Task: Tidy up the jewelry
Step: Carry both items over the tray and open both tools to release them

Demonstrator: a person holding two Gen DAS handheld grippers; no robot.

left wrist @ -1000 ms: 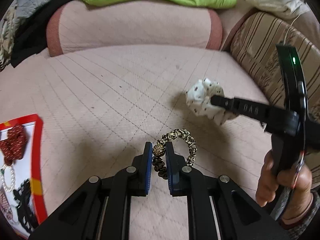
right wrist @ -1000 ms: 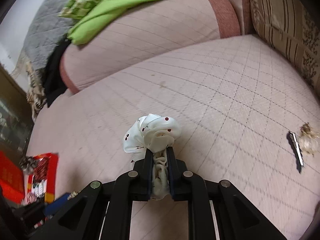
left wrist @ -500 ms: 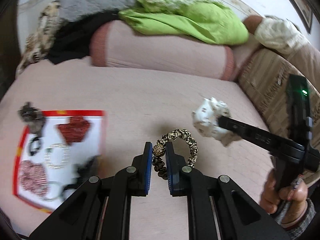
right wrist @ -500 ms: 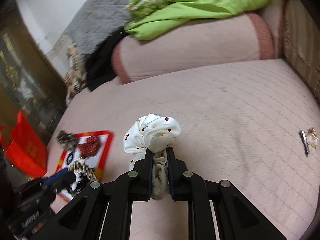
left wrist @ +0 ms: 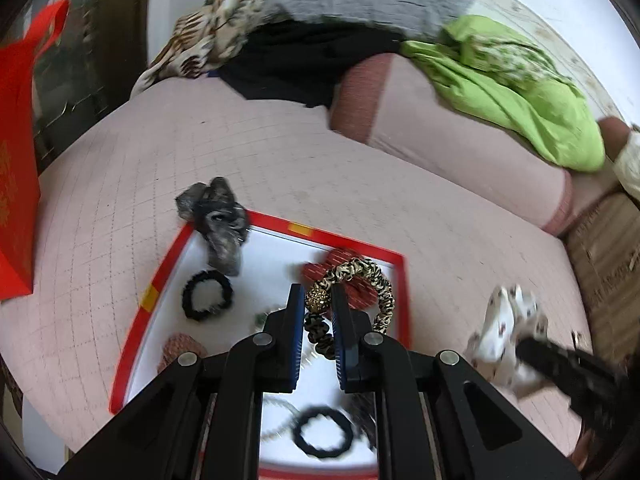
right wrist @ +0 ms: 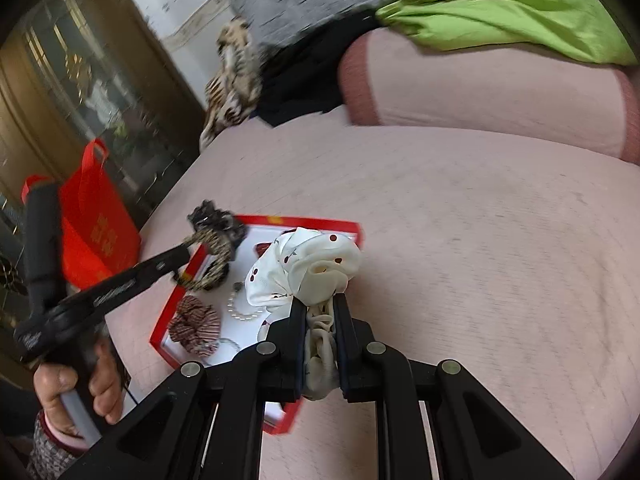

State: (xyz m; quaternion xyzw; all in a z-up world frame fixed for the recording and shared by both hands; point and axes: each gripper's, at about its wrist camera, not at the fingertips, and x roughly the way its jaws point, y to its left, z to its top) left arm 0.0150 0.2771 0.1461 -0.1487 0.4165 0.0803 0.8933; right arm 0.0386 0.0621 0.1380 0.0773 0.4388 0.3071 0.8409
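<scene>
Two claws, one scrunchie each: left claw [left wrist: 316, 312] clamped tight on leopard scrunchie [left wrist: 360, 280], loop arcing toward 1 o'clock above red-rimmed tray [left wrist: 160, 276]; right claw [right wrist: 318, 312] pinching white spotted scrunchie [right wrist: 308, 264], bunched upward, 12 o'clock. Two black hair ties [left wrist: 207, 295] in tray beyond.

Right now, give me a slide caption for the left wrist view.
Left hand-held gripper carries a leopard-print scrunchie over the red-rimmed tray of hair ties.
</scene>
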